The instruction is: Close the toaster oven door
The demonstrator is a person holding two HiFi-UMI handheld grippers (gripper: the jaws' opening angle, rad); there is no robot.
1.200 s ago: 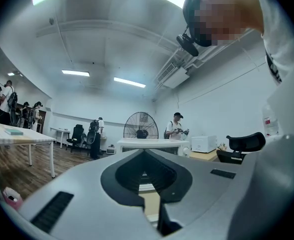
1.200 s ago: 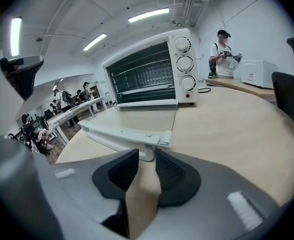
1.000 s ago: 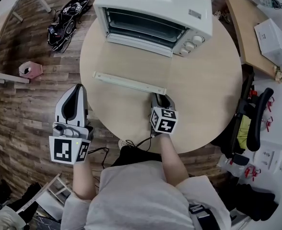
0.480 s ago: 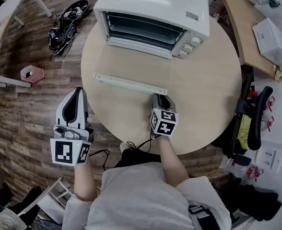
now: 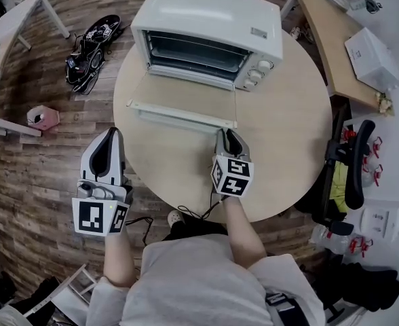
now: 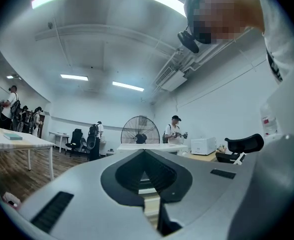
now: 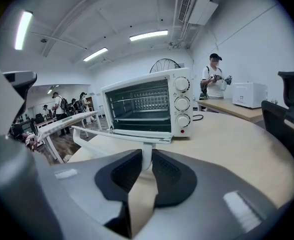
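The white toaster oven point(image 5: 206, 26) stands at the far side of the round wooden table point(image 5: 288, 134), and its glass door point(image 5: 186, 90) hangs open towards me. The door's white handle bar point(image 5: 179, 114) runs across the table. My right gripper point(image 5: 225, 138) is at the bar's right end. Its jaws have just been closing, and in the right gripper view point(image 7: 146, 159) the pads press on the handle's white end post point(image 7: 147, 151), with the oven point(image 7: 152, 106) beyond. My left gripper point(image 5: 109, 136) hovers left of the table over the floor, shut and empty.
A bundle of black cables point(image 5: 91, 36) and a small pink object point(image 5: 42, 116) lie on the wooden floor at left. A black office chair point(image 5: 352, 161) stands to the right of the table. Behind it a wooden desk point(image 5: 328, 46) carries a white box point(image 5: 372, 56).
The right gripper has closed on the handle's end and risen with it, so the door's front edge is lifted off its low position. The left gripper has stayed put.
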